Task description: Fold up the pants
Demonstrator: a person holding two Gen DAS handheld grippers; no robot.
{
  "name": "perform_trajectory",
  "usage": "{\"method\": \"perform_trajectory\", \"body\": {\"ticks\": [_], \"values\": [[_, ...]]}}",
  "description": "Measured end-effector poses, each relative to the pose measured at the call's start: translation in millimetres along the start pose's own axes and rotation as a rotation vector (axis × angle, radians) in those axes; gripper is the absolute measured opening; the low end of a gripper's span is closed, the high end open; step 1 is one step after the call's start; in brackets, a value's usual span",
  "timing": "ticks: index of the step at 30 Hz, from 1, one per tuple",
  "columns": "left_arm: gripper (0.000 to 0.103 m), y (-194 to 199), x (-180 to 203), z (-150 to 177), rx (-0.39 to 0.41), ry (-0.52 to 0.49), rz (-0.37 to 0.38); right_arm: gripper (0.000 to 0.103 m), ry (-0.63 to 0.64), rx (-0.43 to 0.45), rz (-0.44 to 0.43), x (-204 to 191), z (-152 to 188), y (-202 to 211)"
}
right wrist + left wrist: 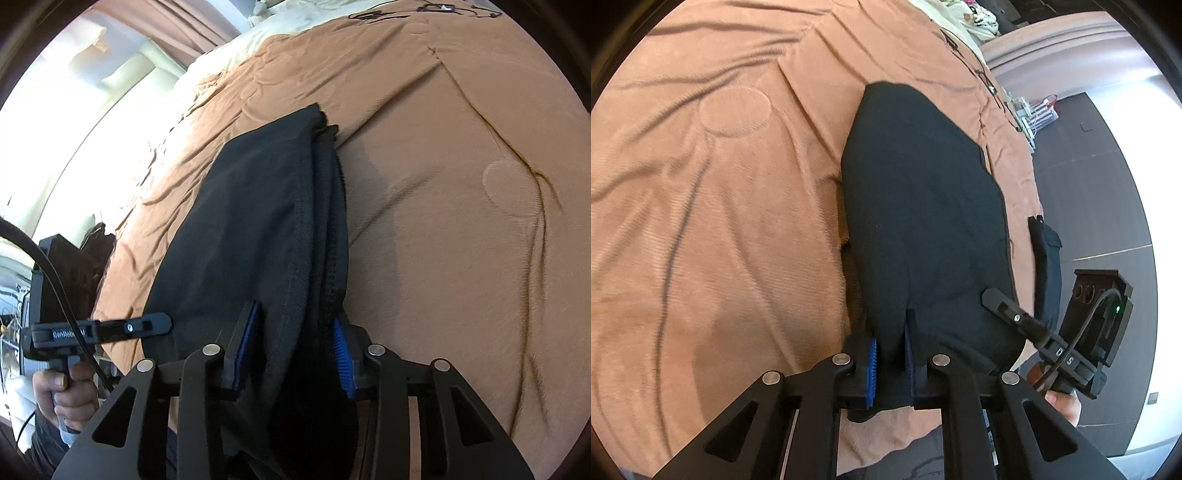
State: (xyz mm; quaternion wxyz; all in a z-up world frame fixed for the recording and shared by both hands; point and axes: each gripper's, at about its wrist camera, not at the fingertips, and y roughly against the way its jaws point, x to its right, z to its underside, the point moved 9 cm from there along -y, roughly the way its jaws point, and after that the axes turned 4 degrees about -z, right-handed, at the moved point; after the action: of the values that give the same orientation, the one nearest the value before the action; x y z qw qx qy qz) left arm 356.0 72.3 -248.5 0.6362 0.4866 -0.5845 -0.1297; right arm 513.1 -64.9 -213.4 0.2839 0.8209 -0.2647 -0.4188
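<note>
Black pants lie folded lengthwise on a brown bedspread, stretching away from both cameras. My left gripper is shut on the near edge of the pants, its blue pads pinching a thin layer of cloth. In the right wrist view the pants show a thick waistband with several stacked layers. My right gripper is shut on that thick bunch of cloth, blue pads pressing it from both sides. Each view shows the other gripper beside the pants, held by a hand.
The bedspread spreads wide with wrinkles and a stitched circle. A pale sheet lies at the bed's far end. Dark floor runs along the bed's right side in the left wrist view, with small items near the wall.
</note>
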Motion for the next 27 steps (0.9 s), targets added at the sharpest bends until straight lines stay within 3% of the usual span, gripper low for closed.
{"method": "perform_trajectory", "body": {"ticks": [11, 21, 27], "values": [[0.013, 30.2, -23.2, 3.7, 0.006, 0.011, -0.033, 0.025, -0.019, -0.063, -0.094, -24.6, 23.3, -4.7], [0.013, 46.5, -40.6, 15.1, -0.014, -0.006, -0.062, 0.025, -0.032, -0.095, -0.138, -37.4, 43.7, -12.9], [0.025, 44.4, -52.0, 5.3, -0.013, -0.016, -0.117, 0.026, -0.099, -0.058, -0.195, -29.0, 41.5, -4.5]]}}
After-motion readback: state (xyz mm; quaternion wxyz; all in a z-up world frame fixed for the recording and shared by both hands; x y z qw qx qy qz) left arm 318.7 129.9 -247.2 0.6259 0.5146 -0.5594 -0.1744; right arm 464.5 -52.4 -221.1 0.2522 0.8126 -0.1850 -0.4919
